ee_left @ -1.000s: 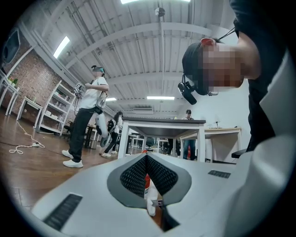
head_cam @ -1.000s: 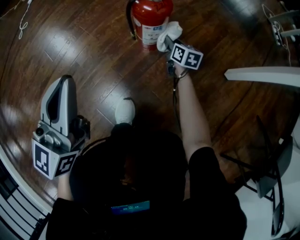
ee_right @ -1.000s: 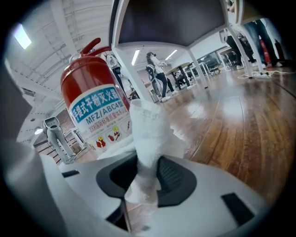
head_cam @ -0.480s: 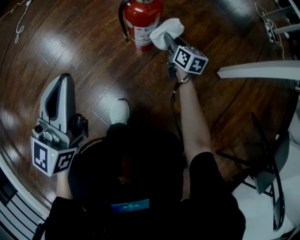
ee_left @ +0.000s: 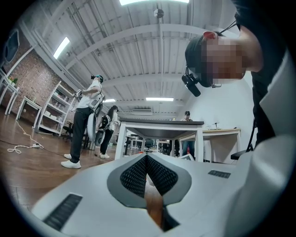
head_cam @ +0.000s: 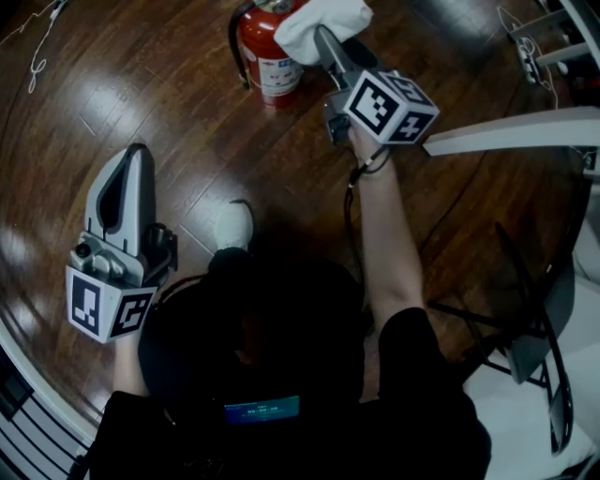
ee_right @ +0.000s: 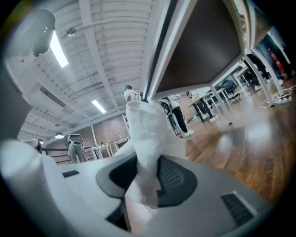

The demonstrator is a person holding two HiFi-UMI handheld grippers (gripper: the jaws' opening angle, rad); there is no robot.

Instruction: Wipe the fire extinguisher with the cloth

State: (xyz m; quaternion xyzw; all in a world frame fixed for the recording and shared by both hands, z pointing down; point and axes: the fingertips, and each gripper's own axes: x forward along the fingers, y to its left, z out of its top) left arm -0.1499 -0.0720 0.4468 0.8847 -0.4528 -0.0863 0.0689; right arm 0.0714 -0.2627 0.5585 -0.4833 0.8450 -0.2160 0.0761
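While cloth [head_cam: 328, 16] clamped in right hand-held gripper [head_cam: 322, 37] hides the fire extinguisher [head_cam: 265, 49] top, left hand-held gripper [head_cam: 132, 156] is closed.

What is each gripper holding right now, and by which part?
The right gripper is shut on the white cloth, pinching one end while the rest bunches beyond its jaws. The left gripper holds nothing; its jaws are together.

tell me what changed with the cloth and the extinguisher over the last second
The right gripper, shut on the white cloth throughout, lifted it from beside the red fire extinguisher's body up to its top end, which the cloth now overlaps in the head view. Unchanged: the extinguisher stands in the same spot on the wood floor, and the left gripper stays shut and empty, low at the person's left.
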